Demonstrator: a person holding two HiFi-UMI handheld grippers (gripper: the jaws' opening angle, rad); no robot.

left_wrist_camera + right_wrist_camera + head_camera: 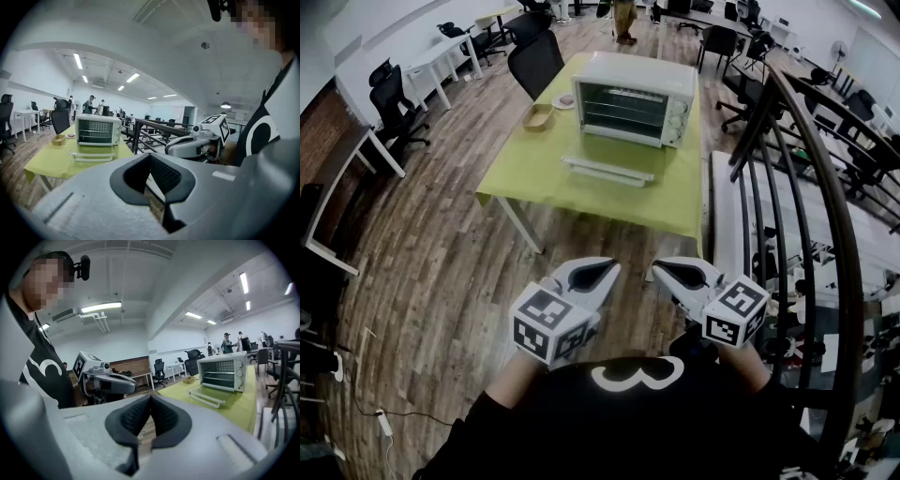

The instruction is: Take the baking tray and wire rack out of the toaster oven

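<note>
Well, toaster oven (633,111) distant; contents can't ID.

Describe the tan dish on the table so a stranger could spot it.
Find the yellow-green table with the white toaster oven on it. The dish sits left of the oven, by the table's edge; it is oblong and tan, unlike the round white plate beside it.
</note>
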